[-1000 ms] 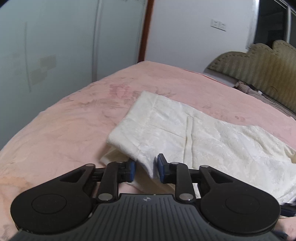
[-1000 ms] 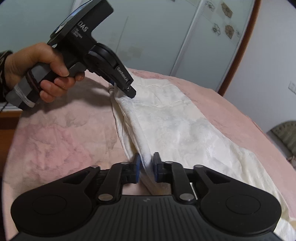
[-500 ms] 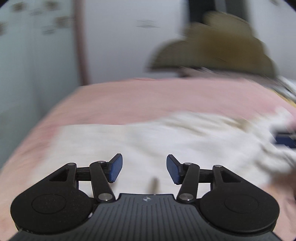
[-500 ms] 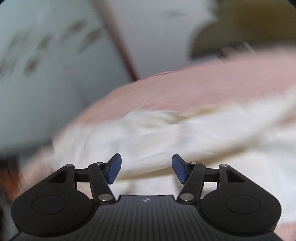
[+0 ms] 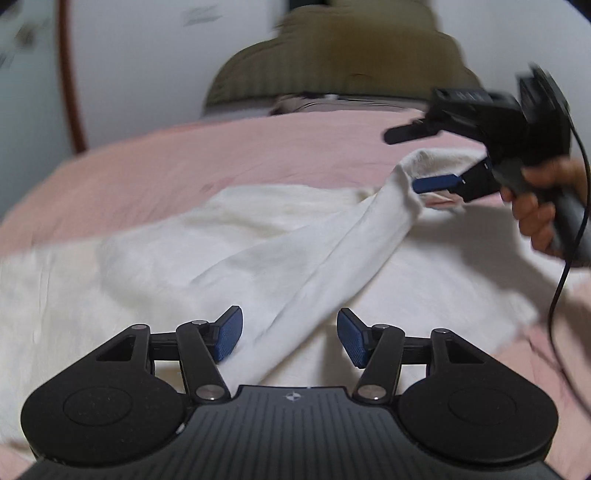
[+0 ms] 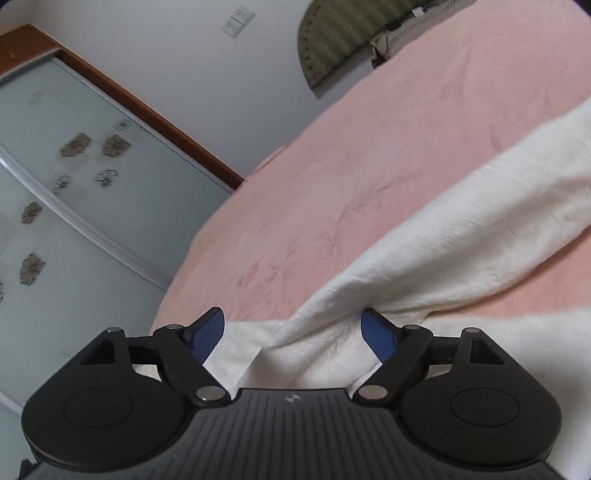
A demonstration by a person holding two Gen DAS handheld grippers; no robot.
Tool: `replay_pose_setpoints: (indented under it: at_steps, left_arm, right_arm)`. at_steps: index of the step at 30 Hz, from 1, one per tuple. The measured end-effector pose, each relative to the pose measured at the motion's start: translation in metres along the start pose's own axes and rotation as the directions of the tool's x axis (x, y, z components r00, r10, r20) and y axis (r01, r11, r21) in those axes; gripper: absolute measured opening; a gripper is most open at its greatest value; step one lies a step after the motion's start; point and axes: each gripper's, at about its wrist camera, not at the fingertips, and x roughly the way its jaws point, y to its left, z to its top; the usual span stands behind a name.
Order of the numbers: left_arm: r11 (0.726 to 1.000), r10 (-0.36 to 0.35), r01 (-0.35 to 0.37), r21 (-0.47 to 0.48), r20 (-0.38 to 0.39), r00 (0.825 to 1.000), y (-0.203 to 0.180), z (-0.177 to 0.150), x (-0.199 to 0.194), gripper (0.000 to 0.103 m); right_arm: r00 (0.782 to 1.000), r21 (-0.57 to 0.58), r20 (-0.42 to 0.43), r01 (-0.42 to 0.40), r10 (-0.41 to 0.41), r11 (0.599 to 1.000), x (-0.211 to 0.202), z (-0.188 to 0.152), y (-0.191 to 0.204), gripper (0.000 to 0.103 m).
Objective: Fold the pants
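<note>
Cream white pants (image 5: 258,236) lie on the pink bed (image 5: 240,155). A raised fold of them runs from my left gripper (image 5: 290,336) up to my right gripper (image 5: 417,158). The left jaws are opening, and the fold lies loose between the blue pads (image 5: 229,334). A hand (image 5: 535,218) holds the right gripper at the upper right. In the right wrist view the right gripper (image 6: 293,334) is opening wide. The pants (image 6: 424,258) pass between its pads (image 6: 378,336) without being pinched, and one leg stretches off to the right.
An olive padded headboard (image 5: 332,55) stands at the far end of the bed, with some bedding (image 5: 295,105) below it. Sliding wardrobe doors (image 6: 55,184) line the far side. A black cable (image 5: 561,280) hangs from the right gripper. A wall switch (image 6: 238,20) is behind.
Both grippers were shut on the edge of the pants a second ago and now stand open. Both hands have swung across the bed, leaving the cloth doubled over, and the right one has rolled.
</note>
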Motion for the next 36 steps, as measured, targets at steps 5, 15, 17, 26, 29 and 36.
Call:
replay_pose_setpoints:
  at_steps: [5,15,17,26,29,36]
  left_arm:
    - [0.997,-0.018,0.017,-0.07,-0.006,1.0,0.011,-0.002,-0.008,0.061]
    - [0.981,-0.082,0.094,-0.17,0.073,0.994,0.014,0.003,-0.027,0.026]
    - [0.98,-0.082,0.1,-0.171,0.114,0.99,0.015,0.008,-0.031,0.026]
    - [0.987,-0.082,0.093,-0.128,0.092,0.992,0.003,0.02,-0.012,0.026]
    - [0.99,-0.084,0.094,-0.102,0.096,0.992,-0.006,0.019,-0.007,0.022]
    - [0.994,-0.098,0.103,-0.045,0.106,0.989,-0.019,0.011,-0.007,0.006]
  right_arm:
    - [0.998,-0.029,0.028,0.061,-0.06,0.998,0.006,0.009,0.003,0.082]
    - [0.968,0.36,0.093,-0.253,0.235,0.898,-0.052,-0.07,-0.042,0.082]
    - [0.947,0.41,0.073,-0.313,0.312,0.857,-0.041,-0.082,-0.042,0.082]
    - [0.918,0.436,0.223,-0.394,0.327,0.809,-0.014,-0.082,-0.026,0.082]
    - [0.917,0.42,0.33,-0.357,0.227,0.834,-0.031,-0.08,-0.036,0.082]
    - [0.894,0.429,0.434,-0.314,0.112,0.847,-0.035,-0.061,-0.069,0.03]
